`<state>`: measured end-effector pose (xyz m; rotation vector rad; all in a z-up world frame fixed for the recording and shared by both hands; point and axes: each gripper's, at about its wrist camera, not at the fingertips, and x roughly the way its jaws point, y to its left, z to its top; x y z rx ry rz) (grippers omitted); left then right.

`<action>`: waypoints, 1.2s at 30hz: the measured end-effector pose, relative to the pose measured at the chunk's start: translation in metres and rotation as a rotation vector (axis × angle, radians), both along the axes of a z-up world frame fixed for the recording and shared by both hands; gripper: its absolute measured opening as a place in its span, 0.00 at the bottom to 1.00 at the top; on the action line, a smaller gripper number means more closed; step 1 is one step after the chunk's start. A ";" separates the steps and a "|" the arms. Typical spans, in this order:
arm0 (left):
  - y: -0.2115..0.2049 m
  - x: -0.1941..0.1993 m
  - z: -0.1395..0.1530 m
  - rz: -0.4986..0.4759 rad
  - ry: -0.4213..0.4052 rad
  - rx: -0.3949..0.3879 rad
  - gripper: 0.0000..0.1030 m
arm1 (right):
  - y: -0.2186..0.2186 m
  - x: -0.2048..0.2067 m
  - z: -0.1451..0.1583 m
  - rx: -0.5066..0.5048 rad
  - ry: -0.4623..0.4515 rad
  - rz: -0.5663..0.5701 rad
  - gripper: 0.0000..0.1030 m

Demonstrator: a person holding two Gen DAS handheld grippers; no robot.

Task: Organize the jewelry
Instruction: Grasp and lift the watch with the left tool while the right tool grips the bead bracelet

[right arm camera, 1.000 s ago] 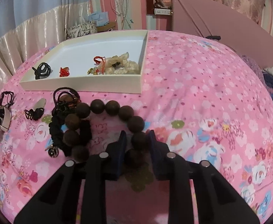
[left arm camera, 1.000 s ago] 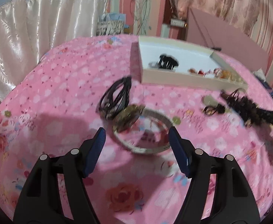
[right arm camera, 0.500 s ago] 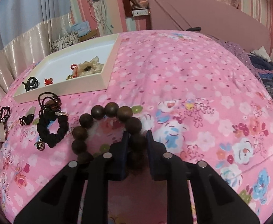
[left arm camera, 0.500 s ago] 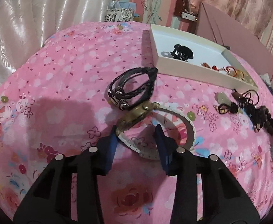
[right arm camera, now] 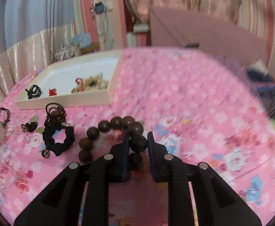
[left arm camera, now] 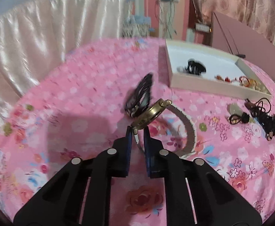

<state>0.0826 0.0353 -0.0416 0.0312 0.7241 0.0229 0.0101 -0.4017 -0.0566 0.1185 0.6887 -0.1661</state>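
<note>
Pink floral bedspread, cream tray.

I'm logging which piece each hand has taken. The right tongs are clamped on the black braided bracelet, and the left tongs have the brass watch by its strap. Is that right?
Not quite. The right wrist view shows the right tongs clamped on a bead of the brown wooden bead bracelet; the black braided bracelet lies untouched on the bedspread beside it. The left tongs, closing, do have the brass watch by its strap.

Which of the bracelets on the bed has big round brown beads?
The wooden bead bracelet, clamped in the right gripper. The black braided bracelet beside it is cord, and the black leather one is thin strands.
</note>
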 end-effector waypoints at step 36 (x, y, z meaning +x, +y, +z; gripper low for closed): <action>-0.032 -0.038 0.028 0.095 -0.233 0.266 0.08 | 0.011 -0.040 0.029 -0.060 -0.245 0.028 0.18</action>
